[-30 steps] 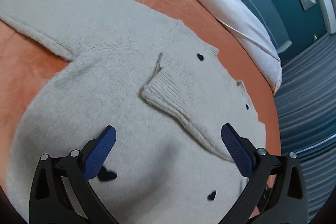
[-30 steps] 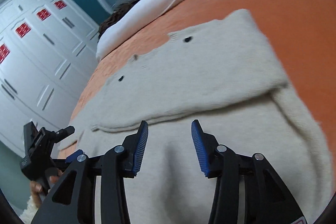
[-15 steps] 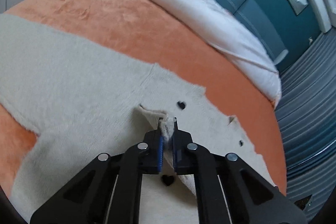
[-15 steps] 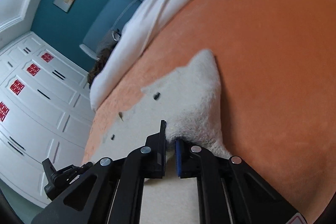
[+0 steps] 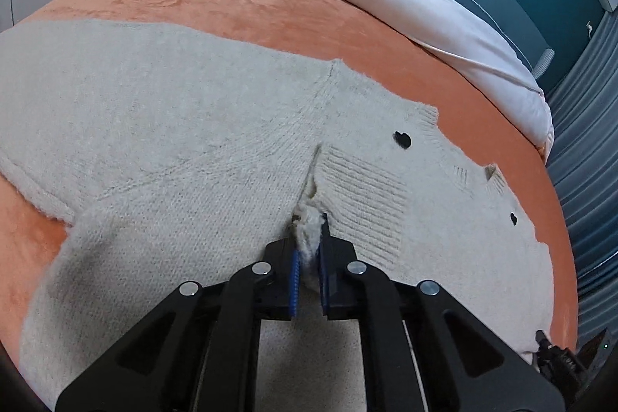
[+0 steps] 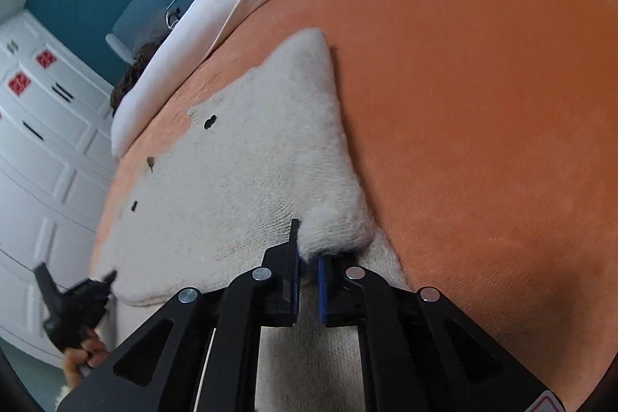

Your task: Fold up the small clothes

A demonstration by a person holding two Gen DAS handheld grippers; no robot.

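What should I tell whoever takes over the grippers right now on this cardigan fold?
Left gripper: shut on a pinch of the cream cardigan beside the ribbed cuff lying across its front.
Right gripper: shut on a bunched edge of the same cardigan near its outer side.
The cardigan lies on the orange blanket, one sleeve still spread out flat in the left wrist view.
Done: both grips taken. Left: carry the held edges over to make the fold, tuck the spread sleeve, then release.
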